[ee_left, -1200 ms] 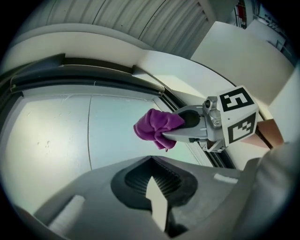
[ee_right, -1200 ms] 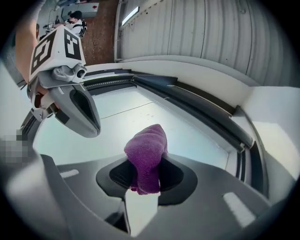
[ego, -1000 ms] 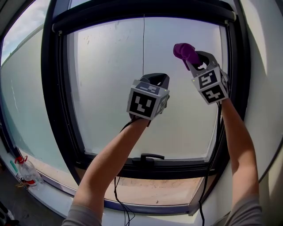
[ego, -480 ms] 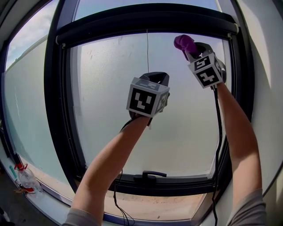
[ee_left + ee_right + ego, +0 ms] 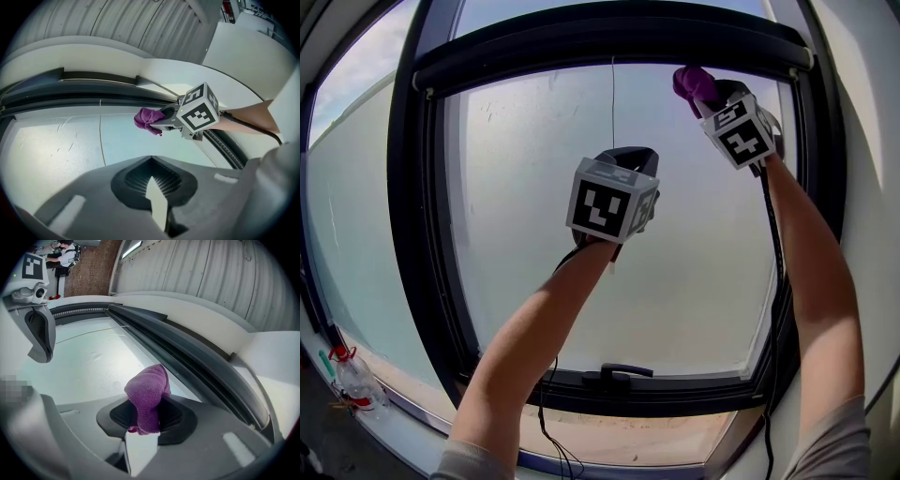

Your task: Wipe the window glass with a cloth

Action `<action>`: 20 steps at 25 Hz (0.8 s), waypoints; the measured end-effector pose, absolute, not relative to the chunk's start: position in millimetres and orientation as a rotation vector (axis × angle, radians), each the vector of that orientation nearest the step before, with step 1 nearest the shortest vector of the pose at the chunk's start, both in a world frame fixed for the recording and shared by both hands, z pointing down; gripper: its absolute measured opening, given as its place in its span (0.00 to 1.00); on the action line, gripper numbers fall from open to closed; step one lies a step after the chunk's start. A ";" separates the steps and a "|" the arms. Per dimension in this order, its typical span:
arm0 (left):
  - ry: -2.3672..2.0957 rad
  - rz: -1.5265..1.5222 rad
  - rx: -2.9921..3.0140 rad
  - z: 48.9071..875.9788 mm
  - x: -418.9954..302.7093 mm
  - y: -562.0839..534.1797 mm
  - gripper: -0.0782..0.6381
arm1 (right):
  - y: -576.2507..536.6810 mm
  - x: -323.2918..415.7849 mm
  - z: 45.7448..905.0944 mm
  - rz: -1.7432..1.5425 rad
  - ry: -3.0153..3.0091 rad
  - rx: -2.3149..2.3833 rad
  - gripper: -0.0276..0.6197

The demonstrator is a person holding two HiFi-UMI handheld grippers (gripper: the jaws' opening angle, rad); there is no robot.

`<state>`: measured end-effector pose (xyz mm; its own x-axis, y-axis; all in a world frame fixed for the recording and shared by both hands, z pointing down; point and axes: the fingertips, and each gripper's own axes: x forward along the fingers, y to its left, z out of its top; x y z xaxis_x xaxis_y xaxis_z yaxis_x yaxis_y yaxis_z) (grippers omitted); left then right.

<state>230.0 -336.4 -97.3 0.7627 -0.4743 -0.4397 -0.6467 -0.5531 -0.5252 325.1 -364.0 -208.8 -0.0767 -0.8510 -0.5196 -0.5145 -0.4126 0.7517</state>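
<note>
Since a second ago the right gripper (image 5: 711,94) has climbed toward the top right corner of the window glass (image 5: 525,262), jaws clamped on the purple cloth (image 5: 694,82) so its bunched end leads toward the pane, while the left gripper (image 5: 628,157), jaws together and empty, hangs mid-pane.
</note>
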 end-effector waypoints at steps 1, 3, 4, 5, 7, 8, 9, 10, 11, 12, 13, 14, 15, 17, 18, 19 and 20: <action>0.831 0.319 -2.268 -95.1 231.0 -337.4 0.11 | -364.7 323.5 -205.0 -1.479 -1.473 1.866 0.25; 0.829 0.308 -2.277 -89.1 232.9 -339.7 0.11 | -365.8 317.9 -195.7 -1.486 -1.460 1.825 0.25; 0.829 0.303 -2.282 -85.4 233.2 -341.0 0.11 | -366.0 314.5 -190.4 -1.498 -1.448 1.803 0.25; 0.831 0.298 -2.288 -81.4 233.0 -342.5 0.11 | -366.9 312.2 -184.0 -1.506 -1.432 1.783 0.25; 0.835 0.289 -2.301 -72.6 231.8 -345.4 0.11 | -370.6 309.0 -168.0 -1.509 -1.410 1.737 0.25; 0.838 0.283 -2.308 -67.7 231.3 -347.2 0.11 | -372.5 307.2 -159.0 -1.506 -1.406 1.712 0.25; 0.843 0.271 -2.317 -61.6 231.3 -350.0 0.11 | -374.0 305.7 -149.9 -1.501 -1.403 1.689 0.25; 0.850 0.250 -2.330 -54.0 231.7 -354.3 0.11 | -375.4 304.5 -140.8 -1.495 -1.398 1.670 0.25; 0.859 0.226 -2.345 -45.7 232.2 -359.4 0.11 | -377.1 303.4 -131.8 -1.490 -1.393 1.653 0.25; 0.865 0.206 -2.357 -38.5 232.4 -363.3 0.11 | -379.2 302.3 -122.9 -1.488 -1.388 1.639 0.25; 0.869 0.194 -2.363 -33.1 232.5 -365.2 0.11 | -381.0 301.6 -114.5 -1.491 -1.382 1.628 0.25; 0.871 0.188 -2.368 -28.7 232.6 -366.0 0.11 | -382.1 301.4 -106.5 -1.493 -1.378 1.620 0.25; 0.870 0.183 -2.374 -24.5 233.2 -366.4 0.11 | -382.5 301.6 -98.9 -1.490 -1.380 1.614 0.25; 0.868 0.172 -2.388 -14.7 234.8 -367.8 0.11 | -382.1 302.5 -84.2 -1.471 -1.398 1.602 0.25; 0.867 0.165 -2.397 -9.2 235.5 -368.7 0.11 | -381.8 302.6 -76.8 -1.457 -1.410 1.596 0.25; 0.865 0.157 -2.406 -3.6 236.1 -369.7 0.11 | -381.5 302.5 -69.3 -1.442 -1.419 1.590 0.25; 0.863 0.149 -2.416 2.0 236.6 -370.7 0.11 | -381.3 302.3 -61.6 -1.427 -1.427 1.583 0.25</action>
